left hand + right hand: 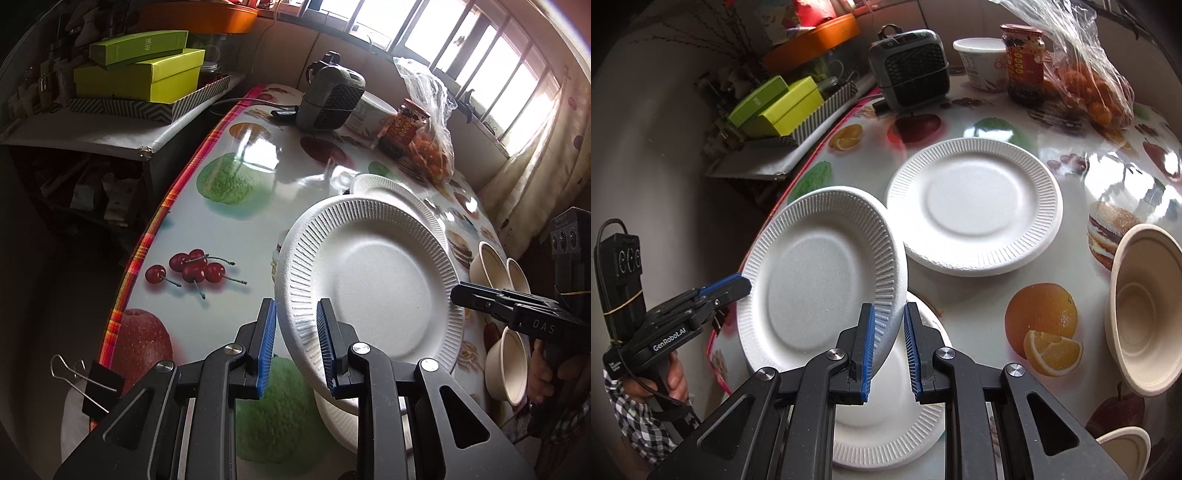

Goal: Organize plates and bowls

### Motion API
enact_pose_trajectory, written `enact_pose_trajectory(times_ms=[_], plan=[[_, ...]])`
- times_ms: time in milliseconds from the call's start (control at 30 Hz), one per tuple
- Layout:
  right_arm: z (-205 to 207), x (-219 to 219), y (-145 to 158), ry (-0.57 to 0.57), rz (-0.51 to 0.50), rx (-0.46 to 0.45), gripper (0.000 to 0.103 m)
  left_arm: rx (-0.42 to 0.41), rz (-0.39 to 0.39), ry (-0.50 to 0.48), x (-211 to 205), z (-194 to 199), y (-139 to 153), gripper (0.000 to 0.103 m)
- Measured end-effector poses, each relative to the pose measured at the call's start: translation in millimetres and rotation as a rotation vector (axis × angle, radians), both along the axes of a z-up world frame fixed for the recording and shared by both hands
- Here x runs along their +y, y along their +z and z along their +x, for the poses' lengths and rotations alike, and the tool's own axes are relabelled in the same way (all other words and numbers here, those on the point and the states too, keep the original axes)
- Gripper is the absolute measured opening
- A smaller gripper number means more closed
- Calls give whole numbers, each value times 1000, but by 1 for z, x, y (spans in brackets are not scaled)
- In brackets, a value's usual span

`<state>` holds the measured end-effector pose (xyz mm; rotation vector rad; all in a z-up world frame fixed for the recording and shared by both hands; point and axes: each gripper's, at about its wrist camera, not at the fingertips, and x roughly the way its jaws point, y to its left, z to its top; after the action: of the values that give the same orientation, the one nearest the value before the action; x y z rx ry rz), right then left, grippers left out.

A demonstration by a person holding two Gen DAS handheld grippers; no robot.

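Heater (909, 66), jar (1025, 62), green boxes (142, 66) around.

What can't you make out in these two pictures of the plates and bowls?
- Left wrist view: the white plate lying below is mostly hidden by the lifted plate and the left claw.
- Left wrist view: the bowls are partly covered by the right claw, so their count is unclear.
- Right wrist view: a bowl is cut off by the bottom edge.
- Right wrist view: the jar label is too small to read.
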<state>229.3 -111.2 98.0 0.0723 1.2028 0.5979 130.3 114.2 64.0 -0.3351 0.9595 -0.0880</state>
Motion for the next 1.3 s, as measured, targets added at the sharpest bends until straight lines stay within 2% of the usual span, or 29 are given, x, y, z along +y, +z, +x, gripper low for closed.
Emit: enact_pose_trajectory(times_ms=[533,1300], plan=[[-35,-31,-18,-31,-37,40,16,61,10,-75,-30,-18,-24,24],[-44,-38,-34,-39,-53,68,18,93,16,-91,-40,-21,-35,24]])
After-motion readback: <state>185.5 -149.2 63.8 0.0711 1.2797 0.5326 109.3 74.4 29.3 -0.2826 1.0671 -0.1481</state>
